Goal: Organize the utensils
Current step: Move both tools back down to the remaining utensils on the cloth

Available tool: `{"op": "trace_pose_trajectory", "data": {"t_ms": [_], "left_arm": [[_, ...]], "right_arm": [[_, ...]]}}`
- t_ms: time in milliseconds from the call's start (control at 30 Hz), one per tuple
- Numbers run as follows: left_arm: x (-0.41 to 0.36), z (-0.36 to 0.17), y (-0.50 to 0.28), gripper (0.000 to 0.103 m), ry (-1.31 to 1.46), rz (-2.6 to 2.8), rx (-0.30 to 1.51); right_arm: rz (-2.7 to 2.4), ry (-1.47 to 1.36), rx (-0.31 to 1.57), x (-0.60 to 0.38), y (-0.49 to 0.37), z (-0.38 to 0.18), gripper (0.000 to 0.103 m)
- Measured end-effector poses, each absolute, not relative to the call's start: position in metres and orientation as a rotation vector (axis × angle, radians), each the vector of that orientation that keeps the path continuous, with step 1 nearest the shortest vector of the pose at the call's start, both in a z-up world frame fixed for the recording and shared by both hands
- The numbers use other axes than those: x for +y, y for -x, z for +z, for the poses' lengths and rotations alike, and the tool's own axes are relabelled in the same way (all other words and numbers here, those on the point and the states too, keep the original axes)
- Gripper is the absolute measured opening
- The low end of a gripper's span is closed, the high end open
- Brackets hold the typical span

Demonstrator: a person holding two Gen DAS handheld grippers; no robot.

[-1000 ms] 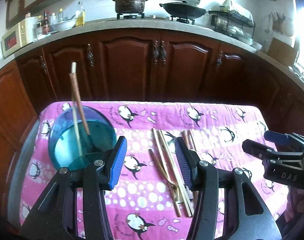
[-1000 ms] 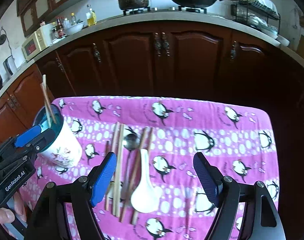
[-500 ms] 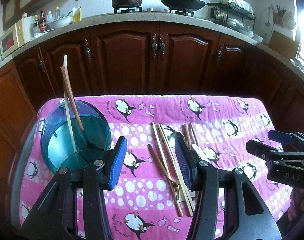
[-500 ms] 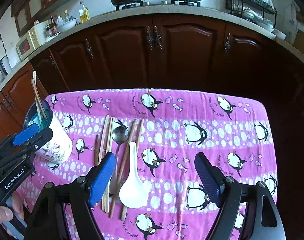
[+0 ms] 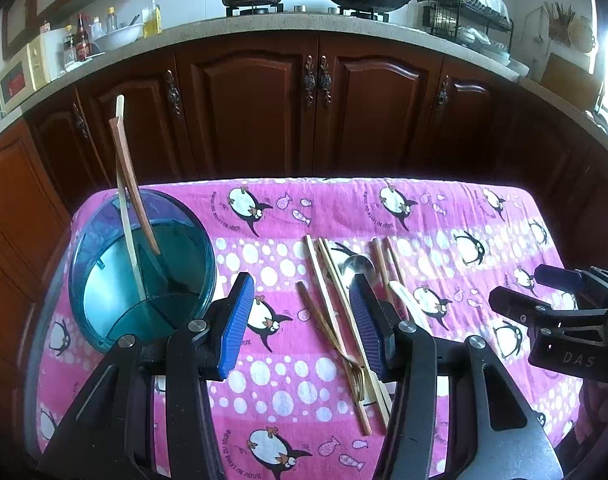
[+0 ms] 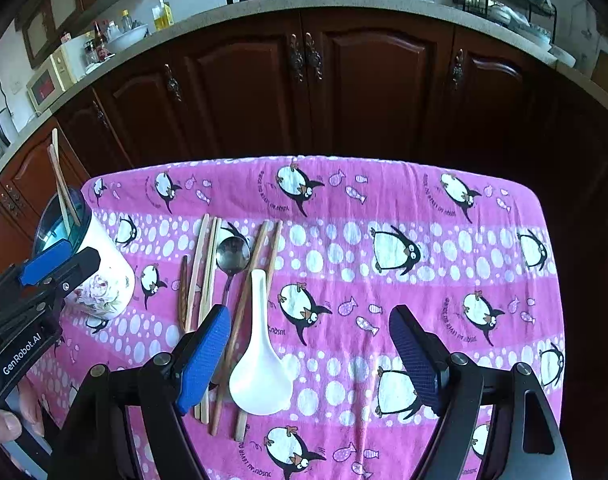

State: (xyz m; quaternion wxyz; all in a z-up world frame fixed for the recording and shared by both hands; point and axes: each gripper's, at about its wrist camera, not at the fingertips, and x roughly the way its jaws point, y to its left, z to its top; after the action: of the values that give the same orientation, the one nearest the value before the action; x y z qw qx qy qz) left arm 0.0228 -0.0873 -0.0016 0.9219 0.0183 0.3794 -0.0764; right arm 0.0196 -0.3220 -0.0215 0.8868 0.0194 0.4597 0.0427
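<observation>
My right hand-held gripper (image 6: 308, 354) hangs open above the white spoon (image 6: 259, 372). My left hand-held gripper (image 5: 299, 320) gapes empty beside the utensil cup (image 5: 143, 268).

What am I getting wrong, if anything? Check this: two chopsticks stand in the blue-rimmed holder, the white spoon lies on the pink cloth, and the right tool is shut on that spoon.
One thing is wrong: the right tool is open and holds nothing, hovering above the white spoon, as the right wrist view shows. The two chopsticks do stand in the holder, and the spoon does lie on the pink cloth.
</observation>
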Motion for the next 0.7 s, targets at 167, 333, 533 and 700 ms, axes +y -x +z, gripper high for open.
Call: {"op": "trace_pose_trajectory", "data": {"t_ms": [167, 333, 533, 700], "left_arm": [[-0.084, -0.013, -0.026, 0.049, -0.014, -0.186, 0.813], [-0.082, -0.039, -0.027, 0.049, -0.008, -0.272, 0.902], [-0.088, -0.06, -0.035, 0.049, 0.005, -0.298, 0.967], [-0.093, -0.076, -0.05, 0.045, 0.035, -0.306, 1.02]], "right_arm": [[0.106, -0.039, 0.977, -0.321, -0.025, -0.033, 0.079], [0.167, -0.072, 1.043, -0.319, -0.043, -0.059, 0.076], [0.248, -0.116, 1.125, -0.306, -0.075, -0.093, 0.046], [0.288, -0.166, 1.168, -0.306, -0.093, -0.115, 0.014]]}}
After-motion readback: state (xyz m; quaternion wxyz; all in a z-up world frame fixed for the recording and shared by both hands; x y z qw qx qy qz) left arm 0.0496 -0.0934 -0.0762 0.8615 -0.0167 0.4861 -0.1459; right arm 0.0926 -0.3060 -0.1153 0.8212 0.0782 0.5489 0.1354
